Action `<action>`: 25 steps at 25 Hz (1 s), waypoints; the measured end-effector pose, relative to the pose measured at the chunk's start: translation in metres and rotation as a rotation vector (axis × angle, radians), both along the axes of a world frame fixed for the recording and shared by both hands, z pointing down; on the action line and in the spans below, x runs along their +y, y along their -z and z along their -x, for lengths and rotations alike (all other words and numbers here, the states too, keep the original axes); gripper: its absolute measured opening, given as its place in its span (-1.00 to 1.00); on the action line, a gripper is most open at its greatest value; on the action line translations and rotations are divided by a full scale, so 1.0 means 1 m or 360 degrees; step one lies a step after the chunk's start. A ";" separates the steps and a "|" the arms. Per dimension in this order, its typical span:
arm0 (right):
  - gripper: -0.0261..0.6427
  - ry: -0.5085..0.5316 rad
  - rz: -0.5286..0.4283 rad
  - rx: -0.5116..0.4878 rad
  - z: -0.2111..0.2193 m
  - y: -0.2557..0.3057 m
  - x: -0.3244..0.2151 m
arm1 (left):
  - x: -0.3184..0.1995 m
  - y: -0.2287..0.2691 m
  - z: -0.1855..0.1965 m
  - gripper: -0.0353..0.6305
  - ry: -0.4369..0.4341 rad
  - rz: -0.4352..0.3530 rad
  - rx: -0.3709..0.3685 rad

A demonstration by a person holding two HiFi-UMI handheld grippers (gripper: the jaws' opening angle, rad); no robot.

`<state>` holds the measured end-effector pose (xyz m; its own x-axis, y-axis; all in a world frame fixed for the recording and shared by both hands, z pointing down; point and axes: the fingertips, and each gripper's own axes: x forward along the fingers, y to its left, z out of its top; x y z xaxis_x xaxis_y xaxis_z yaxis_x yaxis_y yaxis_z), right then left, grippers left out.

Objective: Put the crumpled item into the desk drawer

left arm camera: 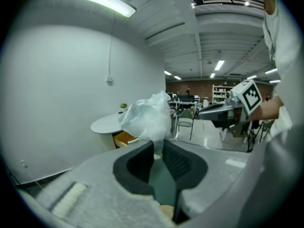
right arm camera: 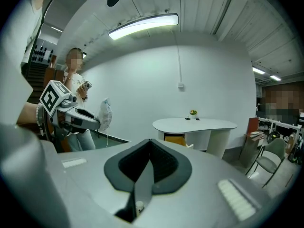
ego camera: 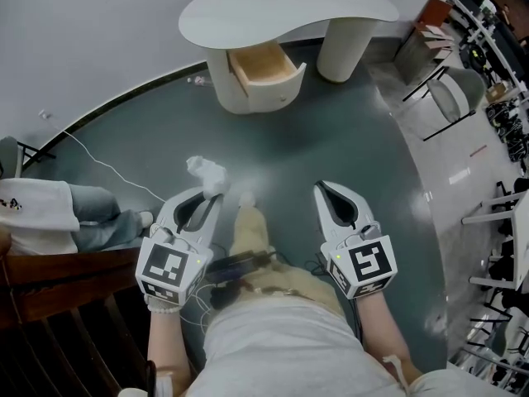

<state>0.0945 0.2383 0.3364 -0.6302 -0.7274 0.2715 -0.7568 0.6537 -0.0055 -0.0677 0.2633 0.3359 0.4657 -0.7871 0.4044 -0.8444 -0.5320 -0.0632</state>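
A crumpled white item [ego camera: 207, 172] sticks out of my left gripper [ego camera: 216, 195], whose jaws are shut on its lower end. In the left gripper view the crumpled item [left arm camera: 147, 118] rises above the left gripper [left arm camera: 158, 144]. Ahead stands a white curved desk [ego camera: 289, 7] with its wooden drawer [ego camera: 263, 66] pulled open; the drawer looks empty. My right gripper [ego camera: 321, 187] hangs beside the left one, shut, holding nothing. From the right gripper [right arm camera: 150, 142] I see the desk [right arm camera: 194, 124], the drawer [right arm camera: 176, 139] and the crumpled item [right arm camera: 105, 113].
A seated person [ego camera: 50, 217] is at the left, with dark wooden furniture [ego camera: 50, 296] below. A white cable [ego camera: 107, 168] runs over the grey-green floor. Chairs [ego camera: 450, 89] and metal racks [ego camera: 500, 106] stand at the right. The floor stretches between me and the desk.
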 end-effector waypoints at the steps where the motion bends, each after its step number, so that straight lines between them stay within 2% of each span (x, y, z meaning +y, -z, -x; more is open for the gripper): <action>1: -0.91 -0.0002 -0.0002 0.0001 0.000 0.000 -0.001 | -0.002 -0.001 -0.001 -0.73 -0.0004 0.0001 0.0007; 8: -0.91 -0.0056 -0.0005 -0.0002 -0.006 0.002 -0.011 | -0.013 -0.002 -0.007 -0.73 -0.0045 0.0001 0.0005; 13: -0.91 -0.0081 0.0015 0.0005 -0.015 -0.005 -0.048 | -0.053 -0.006 -0.017 -0.73 -0.0080 0.0019 0.0005; 25: -0.91 -0.0165 0.0031 0.0008 0.001 -0.002 -0.133 | -0.143 -0.009 -0.002 -0.73 -0.0188 0.0052 0.0013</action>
<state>0.0939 0.1053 0.3385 -0.5504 -0.7832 0.2892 -0.8204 0.5716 -0.0138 -0.0656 0.1203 0.3444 0.5580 -0.7128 0.4249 -0.7760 -0.6297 -0.0373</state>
